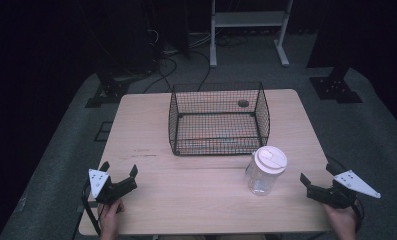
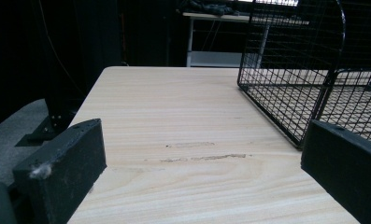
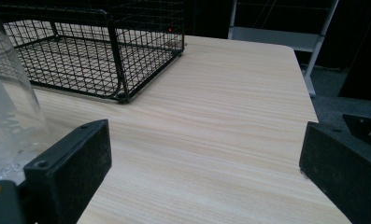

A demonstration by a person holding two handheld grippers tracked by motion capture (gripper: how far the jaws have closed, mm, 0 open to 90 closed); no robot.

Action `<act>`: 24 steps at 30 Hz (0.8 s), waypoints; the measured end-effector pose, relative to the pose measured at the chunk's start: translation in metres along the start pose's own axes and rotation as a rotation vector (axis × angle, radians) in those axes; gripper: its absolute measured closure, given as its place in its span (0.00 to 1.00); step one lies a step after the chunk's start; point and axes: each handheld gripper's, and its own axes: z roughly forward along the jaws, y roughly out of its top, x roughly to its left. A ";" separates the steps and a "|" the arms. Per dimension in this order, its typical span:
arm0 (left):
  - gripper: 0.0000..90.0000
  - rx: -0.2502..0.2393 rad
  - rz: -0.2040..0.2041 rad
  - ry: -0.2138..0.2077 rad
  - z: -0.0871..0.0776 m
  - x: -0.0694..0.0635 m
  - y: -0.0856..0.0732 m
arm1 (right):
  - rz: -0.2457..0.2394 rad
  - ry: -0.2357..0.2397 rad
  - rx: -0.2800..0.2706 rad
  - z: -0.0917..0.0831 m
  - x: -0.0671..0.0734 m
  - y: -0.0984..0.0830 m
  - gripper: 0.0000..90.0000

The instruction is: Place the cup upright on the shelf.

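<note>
So the clear jar (image 1: 266, 171) w/ white lid stands upright on the desk (image 1: 151, 150) just in front of the wire basket (image 1: 218, 119), nearer the right tongs (image 1: 317, 176), to their left; both tongs, incl. left tongs (image 1: 119, 169), gape open, holding nothing

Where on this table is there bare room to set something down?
Bare wood lies left of the wire basket out to the table edge, and along the front between the left gripper and the clear jar. It is tightest where the jar sits just before the basket's front right corner.
</note>
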 end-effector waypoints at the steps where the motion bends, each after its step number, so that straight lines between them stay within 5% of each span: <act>1: 0.00 0.000 -0.003 -0.004 0.000 0.000 0.000 | 0.002 0.002 -0.001 0.000 0.000 0.000 0.02; 12: 0.00 -0.005 -0.013 -0.012 -0.001 0.001 0.000 | -0.003 0.056 -0.038 -0.011 0.008 0.010 0.02; 24: 0.00 -0.013 -0.010 -0.022 -0.002 0.001 -0.001 | -0.072 0.140 -0.077 -0.032 0.030 0.030 0.02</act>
